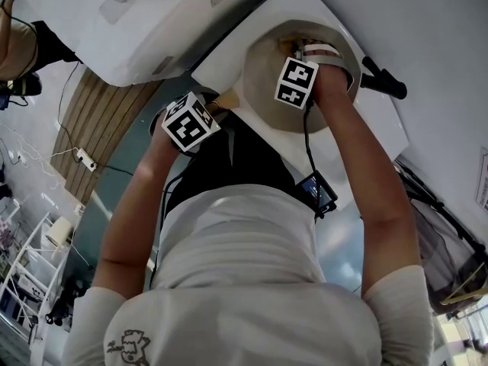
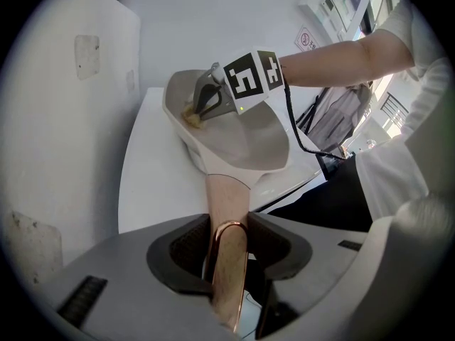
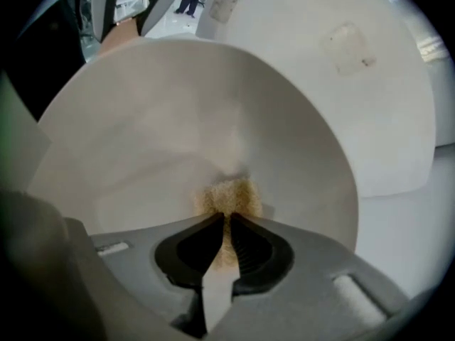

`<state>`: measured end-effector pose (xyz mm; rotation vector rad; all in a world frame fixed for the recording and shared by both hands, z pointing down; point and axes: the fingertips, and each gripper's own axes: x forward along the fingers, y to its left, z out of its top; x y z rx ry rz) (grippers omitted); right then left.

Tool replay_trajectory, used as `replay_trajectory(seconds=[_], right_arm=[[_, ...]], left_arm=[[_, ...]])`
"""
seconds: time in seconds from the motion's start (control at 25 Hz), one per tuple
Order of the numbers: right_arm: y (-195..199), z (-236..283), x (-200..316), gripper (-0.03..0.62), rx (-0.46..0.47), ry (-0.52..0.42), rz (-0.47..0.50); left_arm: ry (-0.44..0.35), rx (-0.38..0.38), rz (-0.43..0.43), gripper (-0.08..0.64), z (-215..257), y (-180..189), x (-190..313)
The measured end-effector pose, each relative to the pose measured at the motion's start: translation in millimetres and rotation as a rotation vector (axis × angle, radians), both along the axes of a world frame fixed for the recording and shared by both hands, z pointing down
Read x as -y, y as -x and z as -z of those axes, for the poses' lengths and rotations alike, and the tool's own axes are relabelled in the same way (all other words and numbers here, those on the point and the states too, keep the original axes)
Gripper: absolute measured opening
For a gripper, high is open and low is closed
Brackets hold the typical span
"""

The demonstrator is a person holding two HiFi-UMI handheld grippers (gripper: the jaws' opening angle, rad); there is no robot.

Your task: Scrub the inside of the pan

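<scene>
The left claw (image 2: 229, 249) is clamped on the handle (image 2: 227, 204) and holds the pan (image 2: 249, 137) tilted over the counter (image 2: 153, 183). The right claw (image 3: 227, 227) pinches a sponge (image 3: 229, 196) against the pan's inner wall. The pan looks rigid and smooth, so the handle is the secure hold. The sponge looks soft.

Pan (image 1: 259, 82) half hidden by arms (image 1: 366, 166) and marker cubes (image 1: 296, 81) in head view, handle (image 2: 226, 197) end lost inside left gripper (image 2: 227, 226), sponge (image 3: 229, 197) mostly hidden between right gripper (image 3: 227, 226) jaws, wall sign (image 2: 304, 40) too small to read.
</scene>
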<state>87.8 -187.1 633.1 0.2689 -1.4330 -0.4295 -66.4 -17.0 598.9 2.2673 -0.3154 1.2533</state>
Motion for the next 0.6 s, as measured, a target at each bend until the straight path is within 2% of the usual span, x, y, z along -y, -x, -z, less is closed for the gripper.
replay_trajectory(seconds=[0.32, 0.6], right_arm=[[36.3, -16.7, -61.2, 0.037, 0.120, 0.126, 0.054], [23.6, -24.8, -117.2, 0.037, 0.140, 0.243, 0.061]], left_arm=[[0.012, -0.009, -0.005, 0.156, -1.8, -1.0, -1.6], [0.022, -0.010, -0.009, 0.156, -0.6, -0.1, -1.1]])
